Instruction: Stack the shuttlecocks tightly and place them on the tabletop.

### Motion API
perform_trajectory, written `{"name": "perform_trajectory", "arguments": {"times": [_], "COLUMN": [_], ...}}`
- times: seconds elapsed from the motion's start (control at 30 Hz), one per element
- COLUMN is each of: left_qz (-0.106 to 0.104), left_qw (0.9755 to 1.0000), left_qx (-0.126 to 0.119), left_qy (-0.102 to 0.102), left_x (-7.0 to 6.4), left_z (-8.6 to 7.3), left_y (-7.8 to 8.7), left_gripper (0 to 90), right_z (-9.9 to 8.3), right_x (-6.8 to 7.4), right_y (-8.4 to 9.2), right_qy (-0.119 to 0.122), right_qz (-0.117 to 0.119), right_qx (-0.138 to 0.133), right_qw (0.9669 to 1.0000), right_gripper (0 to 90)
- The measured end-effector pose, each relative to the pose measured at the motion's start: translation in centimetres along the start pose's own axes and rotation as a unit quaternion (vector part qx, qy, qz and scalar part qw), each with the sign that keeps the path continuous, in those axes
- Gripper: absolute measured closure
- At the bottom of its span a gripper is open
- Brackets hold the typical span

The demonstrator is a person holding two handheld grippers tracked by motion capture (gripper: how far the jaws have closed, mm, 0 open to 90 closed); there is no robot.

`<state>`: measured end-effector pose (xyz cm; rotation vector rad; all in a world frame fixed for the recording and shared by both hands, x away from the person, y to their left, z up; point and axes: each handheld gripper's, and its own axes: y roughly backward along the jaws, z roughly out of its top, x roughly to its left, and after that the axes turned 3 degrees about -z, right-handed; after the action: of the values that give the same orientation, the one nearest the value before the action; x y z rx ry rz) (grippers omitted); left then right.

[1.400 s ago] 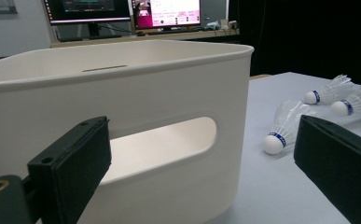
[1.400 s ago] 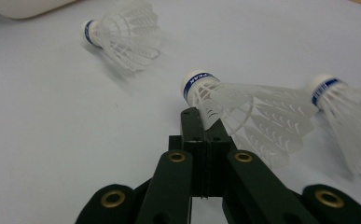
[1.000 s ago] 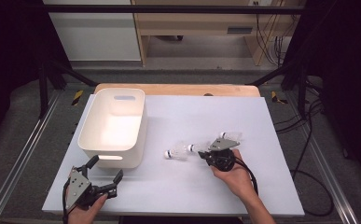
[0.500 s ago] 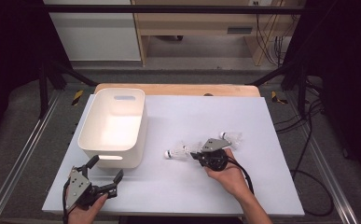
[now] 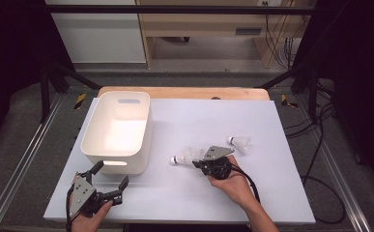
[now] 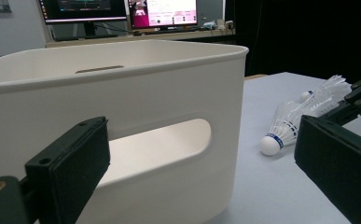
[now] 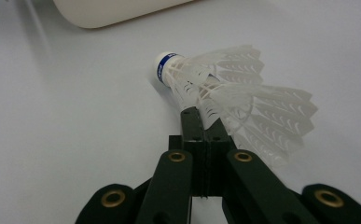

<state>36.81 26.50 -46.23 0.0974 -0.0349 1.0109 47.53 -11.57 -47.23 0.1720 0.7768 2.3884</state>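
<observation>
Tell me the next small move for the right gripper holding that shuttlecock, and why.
Probably lift and carry it toward the white bin: the right gripper is shut on the shuttlecock, pinching its feathers, and the bin looks empty.

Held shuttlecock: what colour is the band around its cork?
Blue, on the white cork of the shuttlecock; the right gripper view shows it best.

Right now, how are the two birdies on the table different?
The nearer shuttlecock has its feathers pinched in the shut right gripper; the farther shuttlecock lies free on the table, touched by nothing. The nearer one sits closer to the white bin; the farther one lies out to the right. Both are white, feathered, and lying on their sides.
</observation>
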Motion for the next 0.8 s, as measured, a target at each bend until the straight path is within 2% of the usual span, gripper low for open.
{"name": "perform_trajectory", "arguments": {"times": [0.37,0.8], "left_qz": [0.0,0.001], "left_qw": [1.0,1.0], "left_qx": [0.0,0.001], "left_qy": [-0.001,-0.001], "left_x": [0.0,0.0], "left_z": [0.01,0.01], "left_y": [-0.01,-0.02], "left_gripper": [3.6,3.6], "right_z": [0.2,0.13], "right_x": [0.93,0.97], "right_y": [-0.34,-1.06], "right_qy": [0.013,0.015], "right_qz": [0.014,0.016], "right_qx": [0.0,0.004], "right_qw": [0.9998,0.9997], "right_gripper": [90.0,90.0]}}
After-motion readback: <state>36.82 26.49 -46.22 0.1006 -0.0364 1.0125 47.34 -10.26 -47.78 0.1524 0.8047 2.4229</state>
